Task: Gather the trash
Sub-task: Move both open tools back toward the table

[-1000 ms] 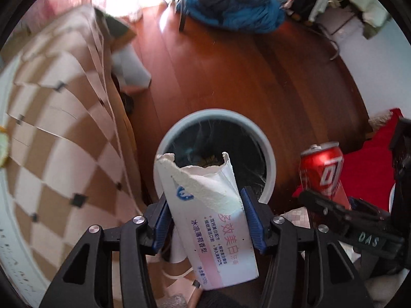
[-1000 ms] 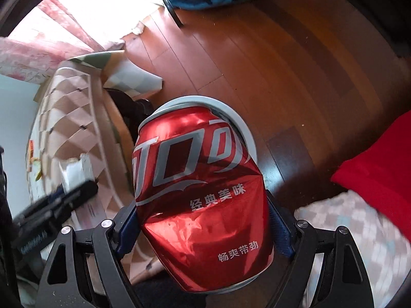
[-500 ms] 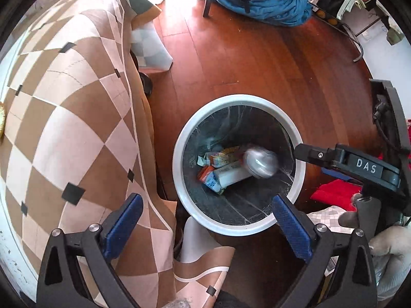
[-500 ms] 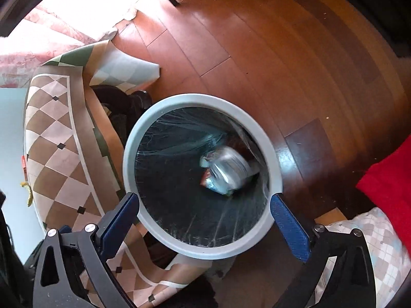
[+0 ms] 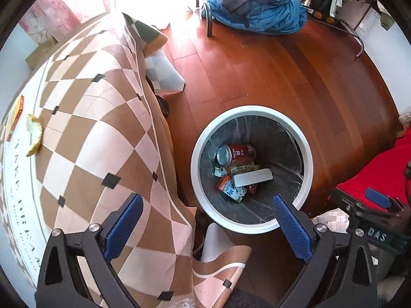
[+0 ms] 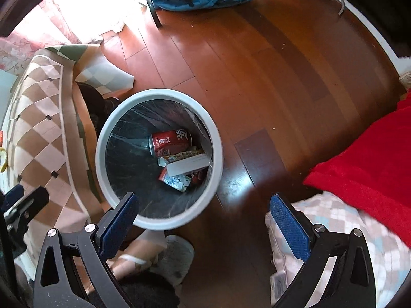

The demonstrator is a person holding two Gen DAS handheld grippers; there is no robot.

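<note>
A white round bin (image 5: 196, 169) (image 6: 101, 148) with a clear liner stands on the wooden floor. Inside lie a red soda can (image 5: 236, 152) (image 6: 170, 141), a white toothpaste box (image 5: 253, 177) (image 6: 188, 165) and several small cartons. My left gripper (image 5: 208, 224) hovers open above the bin's near rim, holding nothing. My right gripper (image 6: 204, 220) is open and empty too, above the floor just right of the bin. On the table to the left sit a yellow fruit peel (image 5: 34, 137) and a flat orange box (image 5: 15, 118).
A table under a brown checked cloth (image 5: 97, 138) (image 6: 43, 128) stands left of the bin, its cloth hanging near the rim. A red blanket (image 6: 364, 159) lies at the right. A blue jacket pile (image 5: 259, 15) and chair legs sit across the floor.
Both grippers have let go: the white toothpaste box and the red can dropped into the bin and now lie at its bottom. Both grippers have risen and drawn back.
</note>
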